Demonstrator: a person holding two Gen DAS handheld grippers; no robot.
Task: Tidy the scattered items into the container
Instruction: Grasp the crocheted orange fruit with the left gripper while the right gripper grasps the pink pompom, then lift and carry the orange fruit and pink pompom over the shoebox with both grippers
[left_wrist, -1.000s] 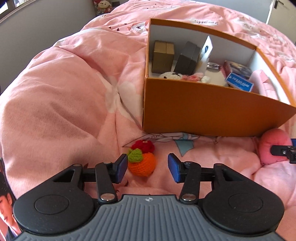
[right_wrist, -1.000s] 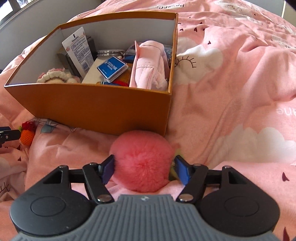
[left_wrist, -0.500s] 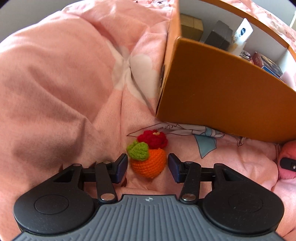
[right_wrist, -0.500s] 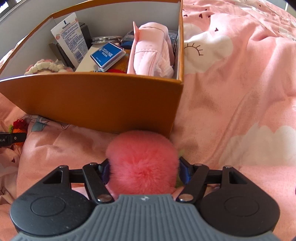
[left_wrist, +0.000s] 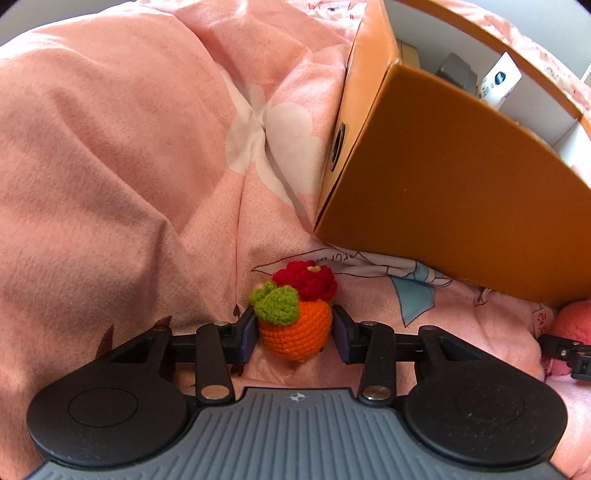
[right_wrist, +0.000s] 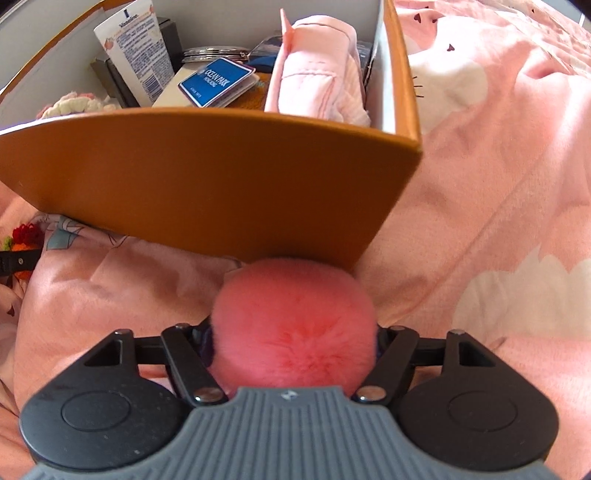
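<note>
A crocheted orange (left_wrist: 295, 332) with a green leaf and red flower lies on the pink duvet in front of the orange box (left_wrist: 461, 192). My left gripper (left_wrist: 294, 330) points down over it. Its jaws are closing, and both pads touch the orange's sides. In the right wrist view a fluffy pink pompom (right_wrist: 295, 317) sits against the box's near wall (right_wrist: 207, 177). My right gripper (right_wrist: 293, 343) straddles it with jaws closing. The fur hides the pads and the ball does not look squeezed. The pompom (left_wrist: 570, 325) also shows at the left view's right edge.
The box holds a pink pouch (right_wrist: 314, 74), a blue card (right_wrist: 218, 81), a white tube (right_wrist: 135, 55), a cream crochet piece (right_wrist: 74, 107) and dark boxes. Rumpled pink duvet (left_wrist: 110, 166) rises to the left. The box wall stands close ahead of both grippers.
Both grippers have sunk toward the duvet and closer to the box. The left jaws have narrowed onto the orange. The pompom now sits deeper between the right fingers.
</note>
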